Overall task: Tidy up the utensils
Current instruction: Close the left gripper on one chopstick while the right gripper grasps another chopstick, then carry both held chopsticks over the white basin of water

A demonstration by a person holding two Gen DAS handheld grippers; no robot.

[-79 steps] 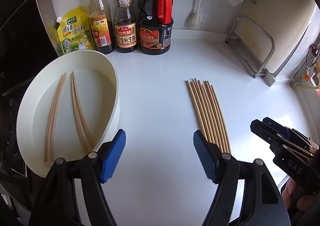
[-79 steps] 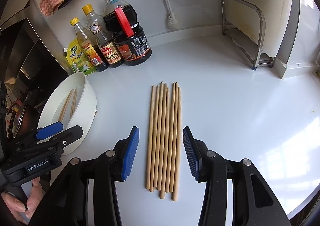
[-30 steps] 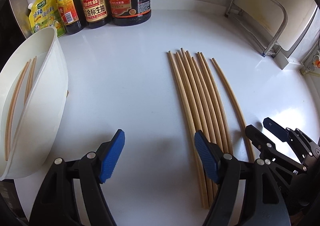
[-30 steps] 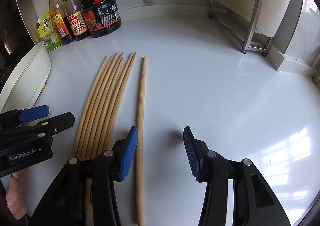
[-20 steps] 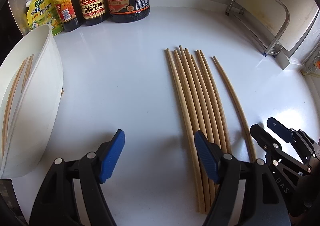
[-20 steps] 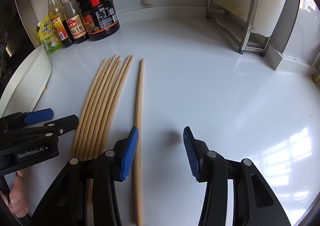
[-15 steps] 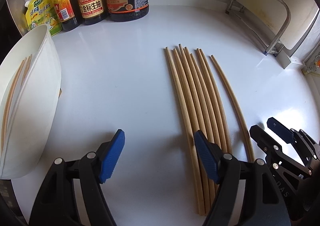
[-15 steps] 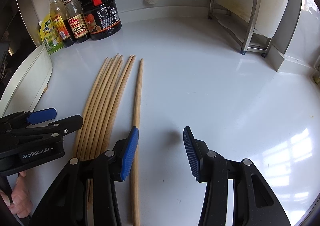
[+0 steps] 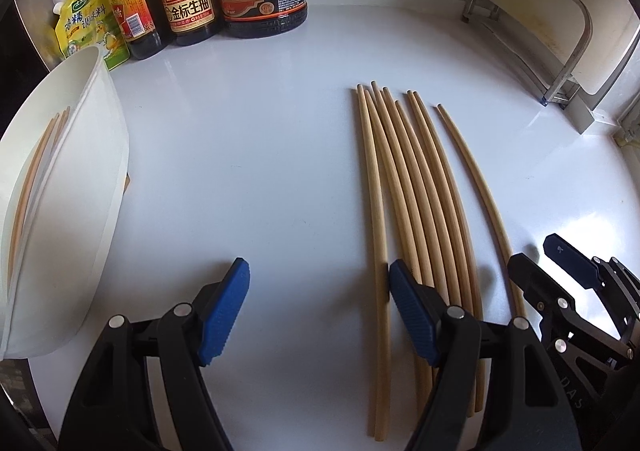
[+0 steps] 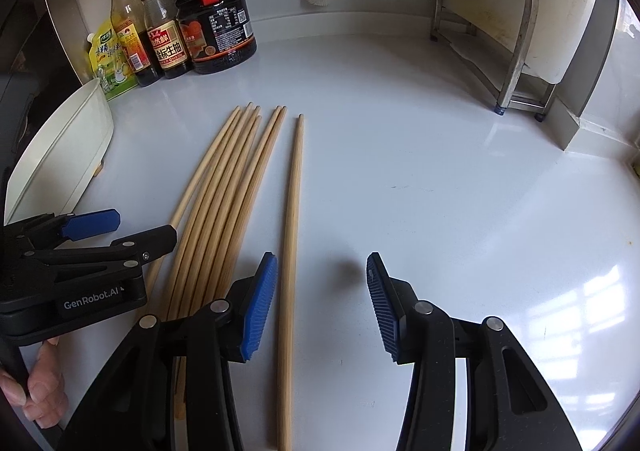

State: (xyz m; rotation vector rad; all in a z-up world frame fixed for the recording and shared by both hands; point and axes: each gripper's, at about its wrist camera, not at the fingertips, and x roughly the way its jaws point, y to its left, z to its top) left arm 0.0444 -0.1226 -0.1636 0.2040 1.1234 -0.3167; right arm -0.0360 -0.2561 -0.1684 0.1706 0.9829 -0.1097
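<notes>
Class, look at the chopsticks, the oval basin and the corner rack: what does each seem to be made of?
Chopsticks: probably bamboo or wood, matte tan with faint lengthwise grain.
Oval basin: likely plastic, thin smooth cream-white wall, dull sheen.
Corner rack: apparently stainless steel, brushed grey bent bar with soft reflections.

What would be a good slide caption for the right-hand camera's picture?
Open right gripper straddles one chopstick set apart from the bundle of chopsticks.
</notes>
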